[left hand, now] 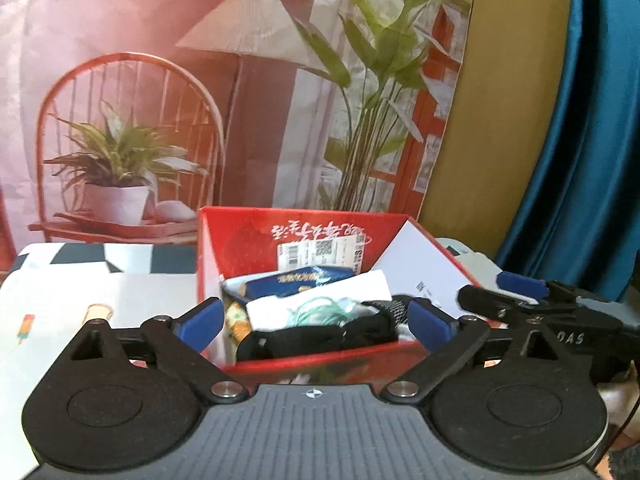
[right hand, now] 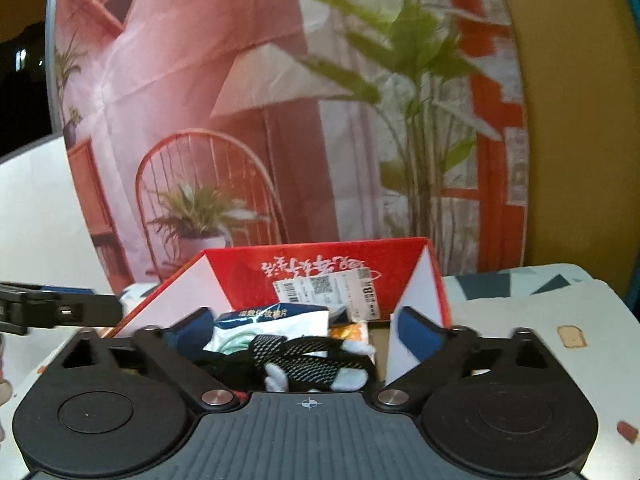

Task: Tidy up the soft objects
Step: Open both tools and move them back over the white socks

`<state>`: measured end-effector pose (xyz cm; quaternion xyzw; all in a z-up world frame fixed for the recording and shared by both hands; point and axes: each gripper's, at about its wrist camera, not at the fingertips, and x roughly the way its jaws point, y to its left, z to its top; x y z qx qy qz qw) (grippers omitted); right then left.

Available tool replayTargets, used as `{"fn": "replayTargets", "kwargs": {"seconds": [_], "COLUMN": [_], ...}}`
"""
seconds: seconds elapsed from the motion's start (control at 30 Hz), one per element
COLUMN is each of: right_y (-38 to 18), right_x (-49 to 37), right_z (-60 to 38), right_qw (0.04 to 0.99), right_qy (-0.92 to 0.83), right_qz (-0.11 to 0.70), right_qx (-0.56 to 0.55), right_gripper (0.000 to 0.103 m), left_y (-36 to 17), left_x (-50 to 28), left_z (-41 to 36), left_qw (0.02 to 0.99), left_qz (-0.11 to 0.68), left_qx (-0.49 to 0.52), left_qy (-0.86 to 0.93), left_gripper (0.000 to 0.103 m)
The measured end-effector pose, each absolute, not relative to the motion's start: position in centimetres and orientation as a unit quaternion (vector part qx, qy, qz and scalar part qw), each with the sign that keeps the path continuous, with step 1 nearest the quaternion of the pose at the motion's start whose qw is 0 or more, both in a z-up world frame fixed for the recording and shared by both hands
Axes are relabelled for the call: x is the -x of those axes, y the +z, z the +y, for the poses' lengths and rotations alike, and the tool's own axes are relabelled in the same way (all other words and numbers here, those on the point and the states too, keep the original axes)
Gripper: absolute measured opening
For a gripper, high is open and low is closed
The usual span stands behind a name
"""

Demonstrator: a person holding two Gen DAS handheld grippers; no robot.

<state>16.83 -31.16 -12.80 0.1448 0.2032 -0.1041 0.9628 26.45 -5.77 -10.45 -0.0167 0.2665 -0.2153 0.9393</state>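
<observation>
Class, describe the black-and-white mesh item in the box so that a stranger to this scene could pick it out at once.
Find the open red box on the patterned table, in front of the printed backdrop. Among the soft things piled inside, look nearest the right gripper. The mesh glove lies there: the only piece with a black dotted weave and white fingertips, unlike the plain black cloth beside it.

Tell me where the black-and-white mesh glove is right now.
The mesh glove lies inside the red box, on top of the pile at its near edge, just in front of the blue-and-white packet in the right wrist view.
</observation>
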Motion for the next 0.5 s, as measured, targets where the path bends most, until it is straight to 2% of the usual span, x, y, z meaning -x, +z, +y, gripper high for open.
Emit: {"fn": "replayTargets", "kwargs": {"seconds": [0.2,0.5], "right_y": [-14.2,-18.1], "right_x": [-13.4,-9.5], "right_z": [-30.8,-29.3], "right_qw": [0.965,0.957], "right_qy": [-0.102,-0.126], "right_qz": [0.182,0.208], "right_qx": [-0.161,-0.157], "right_gripper": [0.103,0.103], "left_y": [-12.9,-17.5], "left_x": [-23.9,-21.5], "left_z": [-3.7,-1.6], "left_qw": [0.941,0.936], "left_qz": [0.282,0.322], "left_qx": [0.033,0.055], "left_qy": [-0.186,-0.130], "left_gripper": [0.100,0.100]}}
